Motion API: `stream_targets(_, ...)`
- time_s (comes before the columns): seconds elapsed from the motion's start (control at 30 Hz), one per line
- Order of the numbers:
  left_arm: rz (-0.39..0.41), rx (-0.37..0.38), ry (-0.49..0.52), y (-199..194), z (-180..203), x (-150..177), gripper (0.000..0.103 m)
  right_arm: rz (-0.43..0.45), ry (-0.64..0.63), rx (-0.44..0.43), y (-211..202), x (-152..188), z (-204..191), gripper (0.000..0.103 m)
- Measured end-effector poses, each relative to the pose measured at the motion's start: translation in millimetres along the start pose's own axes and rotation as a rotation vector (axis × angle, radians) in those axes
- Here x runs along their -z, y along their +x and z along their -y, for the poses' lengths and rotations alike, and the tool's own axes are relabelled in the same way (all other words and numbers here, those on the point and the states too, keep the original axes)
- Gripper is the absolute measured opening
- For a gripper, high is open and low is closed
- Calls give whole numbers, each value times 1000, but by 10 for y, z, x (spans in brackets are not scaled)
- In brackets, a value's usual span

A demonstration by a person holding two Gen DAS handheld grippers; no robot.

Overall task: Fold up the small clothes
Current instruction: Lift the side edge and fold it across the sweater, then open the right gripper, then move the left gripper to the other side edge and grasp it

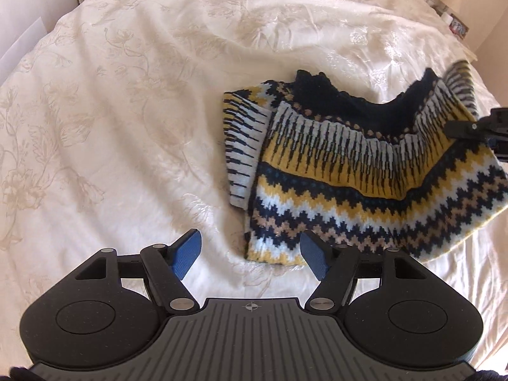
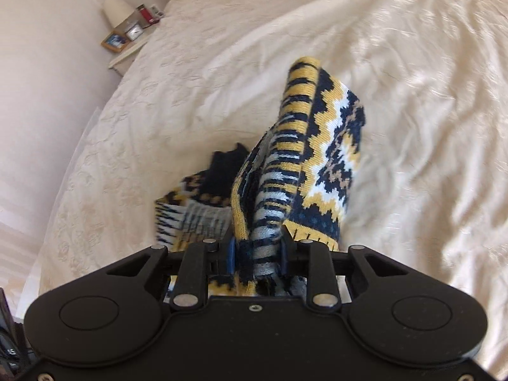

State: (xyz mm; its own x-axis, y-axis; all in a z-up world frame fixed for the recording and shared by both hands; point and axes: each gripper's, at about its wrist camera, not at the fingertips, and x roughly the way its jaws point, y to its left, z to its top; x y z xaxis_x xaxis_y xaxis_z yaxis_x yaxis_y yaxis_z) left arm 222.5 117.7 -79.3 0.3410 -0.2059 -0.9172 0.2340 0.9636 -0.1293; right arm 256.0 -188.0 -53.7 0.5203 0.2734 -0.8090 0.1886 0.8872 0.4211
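Left claw [image 1: 250, 255]: fingers spread wide, blue pads [image 1: 187, 254] bare, holding nothing, poised above the bed [image 1: 111, 127] just beside the near hem of the sweater [image 1: 333, 174]. Right claw [image 2: 257, 254]: clamped tight on a bunched edge of the patterned knit sweater [image 2: 301, 158], lifting that side clear of the bed [image 2: 412, 95]. The rest of the garment lies on the cream bedspread, dark collar farthest away. Beyond, a nightstand [image 2: 127, 54] carries a lamp [image 2: 116, 9] and small frames.
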Motion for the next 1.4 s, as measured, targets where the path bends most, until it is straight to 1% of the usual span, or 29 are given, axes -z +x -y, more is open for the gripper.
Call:
stream_targets(0.07,-5,0,-5,12,-138,2,68,-23,-41,-30,198,6,-312,36)
stream_targets(0.17,-19,-10,-14,51,-328,5,68,-71,-98,-43,602,77,-678,36)
stream_targets(0.27,-35,-23,-36,98,-525,24,68,-127,-83,-54,996,190,-855,35)
stream_targets(0.37,-46,-33,-67,122,-708,44,68,-157,-102,-21,1268,286,-973,35)
stream_targets(0.43,-48,-35,-83,131,-793,51,68,-178,-95,-54,1391,341,-1004,33)
stream_targets(0.5,-47,-34,-91,134,-849,46,68,-180,-95,-97,1433,396,-1055,38)
stream_targets(0.6,-37,-20,-90,107,-857,7,68,-161,-102,-149,1338,444,-1135,38)
stream_targets(0.7,-9,18,-78,83,-798,-66,68,-101,-85,-150,1105,434,-1045,41)
stream_targets(0.73,0,39,-72,88,-763,-94,68,-76,-74,-139,1016,425,-995,46)
stream_targets(0.83,12,150,-56,143,-616,-165,68,-19,-61,-76,809,383,-782,57)
stream_targets(0.87,7,185,-53,173,-556,-186,69,-7,-62,-49,766,370,-707,59)
stream_targets(0.93,2,225,-42,228,-416,-212,71,13,-55,2,669,368,-534,62)
stream_targets(0.97,7,232,-31,252,-336,-221,75,19,-43,20,625,375,-440,64)
stream_targets(1.0,15,235,-15,275,-254,-225,77,23,-29,33,589,377,-352,67)
stream_targets(1.07,23,232,19,321,-93,-223,77,27,-2,62,540,401,-184,68)
stream_targets(1.2,-3,253,36,490,144,-213,77,22,44,91,481,493,58,68)
stream_targets(1.4,-43,202,61,824,298,-179,77,-14,62,89,506,626,231,68)
